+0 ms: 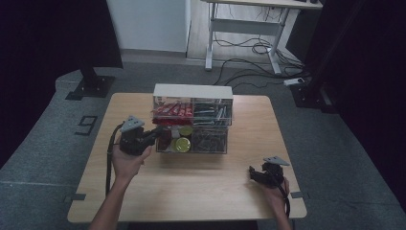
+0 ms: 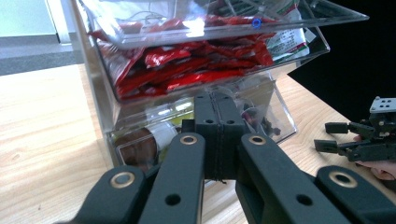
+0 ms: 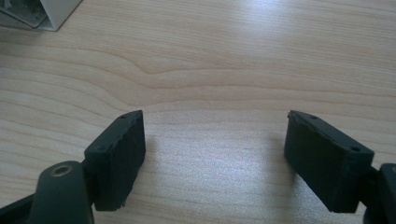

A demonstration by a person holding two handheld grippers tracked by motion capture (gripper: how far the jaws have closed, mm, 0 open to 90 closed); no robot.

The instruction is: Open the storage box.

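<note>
Left gripper [image 2: 216,112] closed — at drawer [image 2: 196,126]

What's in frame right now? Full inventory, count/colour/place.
table: 1, light wood, centre of the high view
drawer organiser: 1, clear with white top, back middle of the table
red packets: several, red, upper left drawer
dark sticks: many, dark and silvery, upper right drawer; too small to name
jars: a few, yellow-green lids, lower left drawer, which stands pulled out
dark small items: many, black, lower right drawer
desk: 1, white frame, behind, cables on the floor under it
left claw: 1, black, shut, at the lower left drawer front
right claw: 1, black, open over bare table, near right
</note>
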